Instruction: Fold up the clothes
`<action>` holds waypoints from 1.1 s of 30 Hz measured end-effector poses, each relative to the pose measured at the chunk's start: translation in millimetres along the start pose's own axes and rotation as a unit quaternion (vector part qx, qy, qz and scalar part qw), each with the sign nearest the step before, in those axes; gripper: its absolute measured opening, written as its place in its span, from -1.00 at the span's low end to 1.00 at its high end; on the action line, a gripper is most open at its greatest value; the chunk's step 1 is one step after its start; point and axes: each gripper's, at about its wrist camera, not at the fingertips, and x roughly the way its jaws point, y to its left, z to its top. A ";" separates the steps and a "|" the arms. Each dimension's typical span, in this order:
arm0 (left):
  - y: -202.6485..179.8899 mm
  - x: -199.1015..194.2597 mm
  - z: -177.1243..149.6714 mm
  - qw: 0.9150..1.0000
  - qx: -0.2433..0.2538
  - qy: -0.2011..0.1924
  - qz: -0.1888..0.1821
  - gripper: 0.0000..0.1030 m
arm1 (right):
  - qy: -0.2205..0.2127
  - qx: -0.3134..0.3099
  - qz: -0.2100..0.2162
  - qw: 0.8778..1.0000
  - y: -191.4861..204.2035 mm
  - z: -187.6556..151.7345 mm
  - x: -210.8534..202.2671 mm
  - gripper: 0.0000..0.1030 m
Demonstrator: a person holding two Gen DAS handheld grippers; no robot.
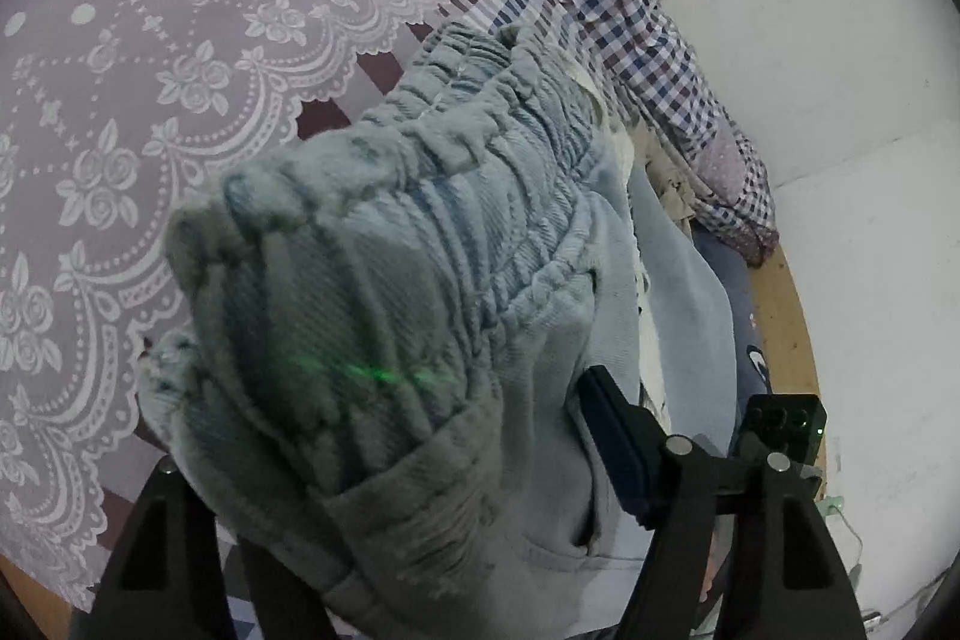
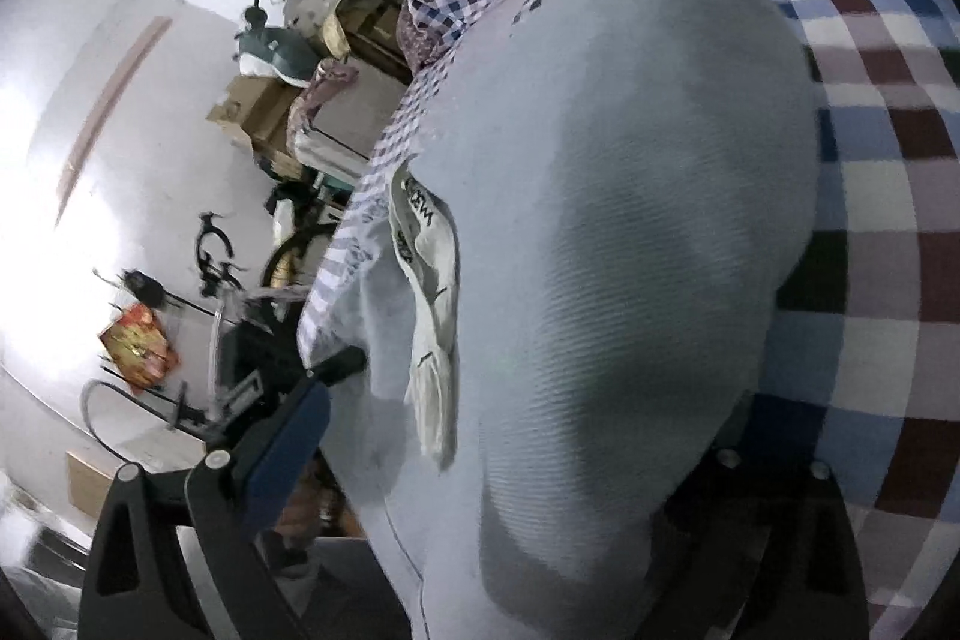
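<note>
A pale blue-grey garment with a gathered elastic waistband [image 1: 420, 232] fills the left wrist view, bunched between the fingers of my left gripper [image 1: 408, 508], which is shut on it; only the right finger [image 1: 612, 436] shows clearly. In the right wrist view the same pale fabric [image 2: 630, 250], with a white label [image 2: 429, 268] inside, drapes over my right gripper [image 2: 480, 460], which is shut on it. Its left finger [image 2: 288, 430] is visible; the right one is hidden under cloth.
A lilac lace cloth [image 1: 150, 100] covers the surface at left. A checked red, blue and white cloth [image 1: 648, 40] hangs beside it and also fills the right of the right wrist view [image 2: 870, 160]. White floor [image 1: 840, 130] and room clutter [image 2: 240, 280] lie beyond.
</note>
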 end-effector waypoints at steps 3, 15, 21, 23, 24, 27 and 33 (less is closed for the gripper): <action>2.0 0.0 0.0 1.000 -0.002 -0.001 0.000 0.42 | 0.047 -0.022 -0.014 0.999 6.2 -2.2 3.2 0.86; -9.2 -6.9 -3.2 0.999 0.014 -0.015 0.026 -0.05 | 0.049 -0.030 -0.095 0.994 16.7 -2.4 -3.2 -0.30; -17.0 -25.0 -11.4 0.999 0.020 -0.042 0.012 -0.41 | 0.017 -0.071 -0.119 0.990 40.2 -5.9 -17.2 -0.57; -20.4 -31.0 -15.1 0.999 0.025 -0.046 0.006 -0.44 | 0.007 -0.081 -0.117 0.990 48.5 -7.6 -23.7 -0.59; -22.6 -34.1 -17.1 0.998 0.027 -0.049 0.004 -0.46 | 0.003 -0.086 -0.115 0.990 50.9 -8.6 -28.4 -0.60; -31.5 -44.5 -26.4 0.998 0.039 -0.054 -0.003 -0.48 | -0.004 -0.101 -0.113 0.988 60.6 -13.6 -38.3 -0.61; -57.3 -58.3 -48.3 0.996 0.066 -0.060 -0.007 -0.50 | -0.019 -0.116 -0.115 0.986 78.1 -24.6 -66.8 -0.61</action>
